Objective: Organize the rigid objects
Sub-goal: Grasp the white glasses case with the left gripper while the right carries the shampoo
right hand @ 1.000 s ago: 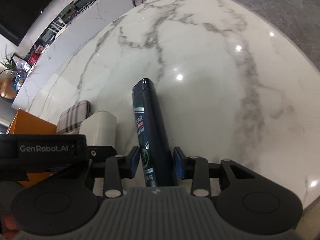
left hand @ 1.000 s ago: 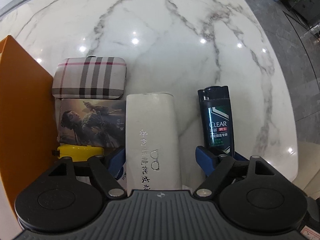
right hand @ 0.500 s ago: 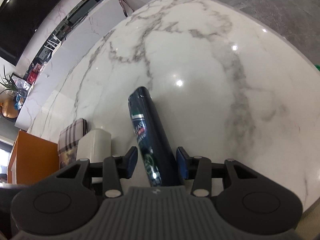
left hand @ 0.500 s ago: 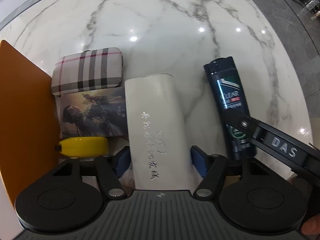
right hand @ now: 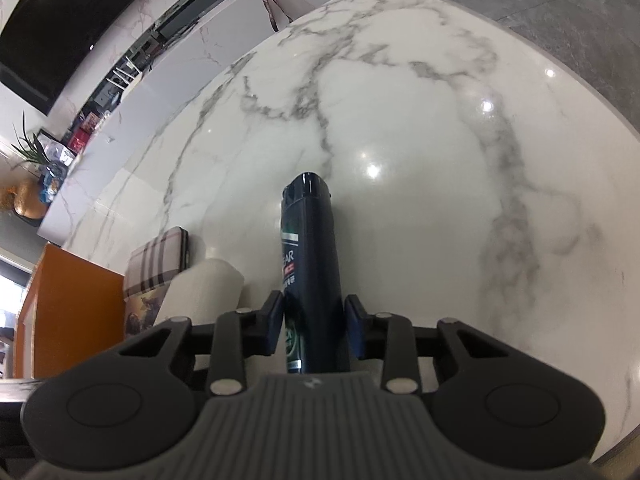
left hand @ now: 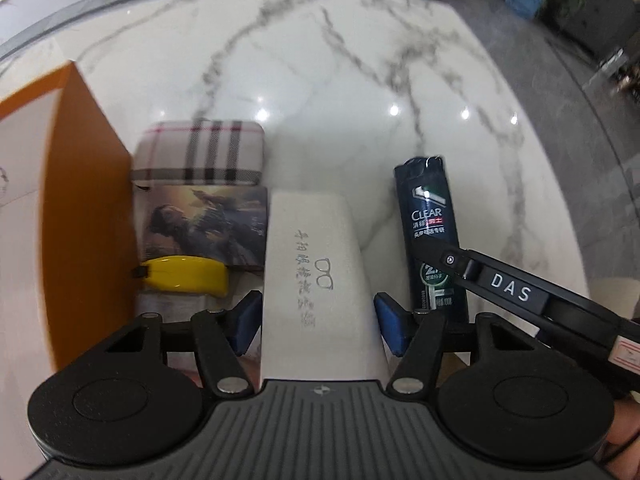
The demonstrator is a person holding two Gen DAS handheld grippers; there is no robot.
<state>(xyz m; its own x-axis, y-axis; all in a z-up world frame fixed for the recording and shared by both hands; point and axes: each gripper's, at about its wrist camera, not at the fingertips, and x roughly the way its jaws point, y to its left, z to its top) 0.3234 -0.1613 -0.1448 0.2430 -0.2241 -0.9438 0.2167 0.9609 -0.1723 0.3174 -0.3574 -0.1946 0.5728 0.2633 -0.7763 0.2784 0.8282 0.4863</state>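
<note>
shampoo bottle (right hand: 312,276), dark with a "clear" label, lies flat on the marble table (right hand: 420,140), cap end pointing away from me, and it sits between the two blue pads of my right gripper (right hand: 314,320). those jaws are closing; the left pad looks to be against the bottle's side, while on the right i cannot tell whether the pad touches yet.

on my other side the left gripper (left hand: 318,322) straddles the white glasses case (left hand: 316,276), which lies lengthwise beside the bottle, a strip of bare marble between them. its jaws are closing too, the case between them; the left pad sits right at the case's edge and the right pad seems a sliver off it, so i see no firm clamp.

left of the case, close together, i see a plaid case (left hand: 200,152) farthest from me, a picture card box (left hand: 204,224) in front of it, and a yellow object (left hand: 184,280) nearest. an orange box (left hand: 80,208) stands along their left side. a black arm of the right gripper marked "das" crosses over the bottle's lower end in the left view.
</note>
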